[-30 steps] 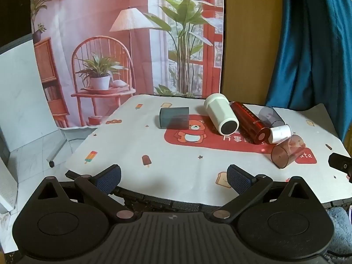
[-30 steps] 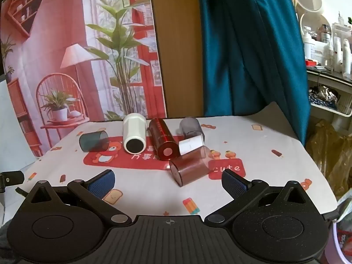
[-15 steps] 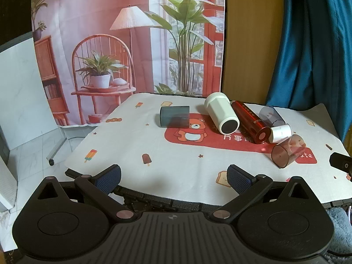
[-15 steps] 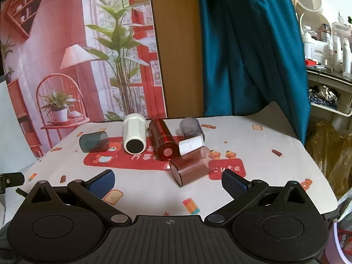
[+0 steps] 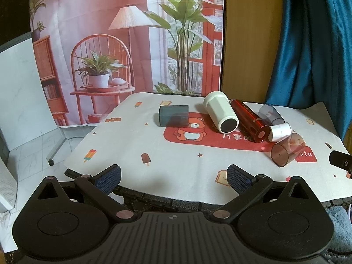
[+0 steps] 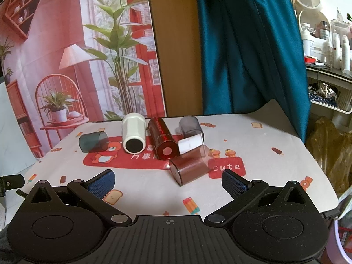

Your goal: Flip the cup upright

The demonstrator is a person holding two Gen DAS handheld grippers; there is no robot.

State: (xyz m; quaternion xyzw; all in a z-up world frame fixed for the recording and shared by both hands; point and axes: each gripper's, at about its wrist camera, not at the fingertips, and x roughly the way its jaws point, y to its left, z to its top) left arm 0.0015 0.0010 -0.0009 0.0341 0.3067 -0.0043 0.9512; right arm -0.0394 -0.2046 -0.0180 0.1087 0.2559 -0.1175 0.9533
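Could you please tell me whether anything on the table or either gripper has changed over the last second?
Nothing has visibly changed. The left gripper and right gripper stay open and empty short of the cups, and the white cup, red cup and brown cup lie on their sides as before.

Both wrist views low at table (image 5: pixel 132 145) front edge, facing backdrop.

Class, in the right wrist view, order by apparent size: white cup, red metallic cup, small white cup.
1. white cup and red metallic cup: look alike, so unranked.
2. small white cup: clearly smallest, though partly hidden.
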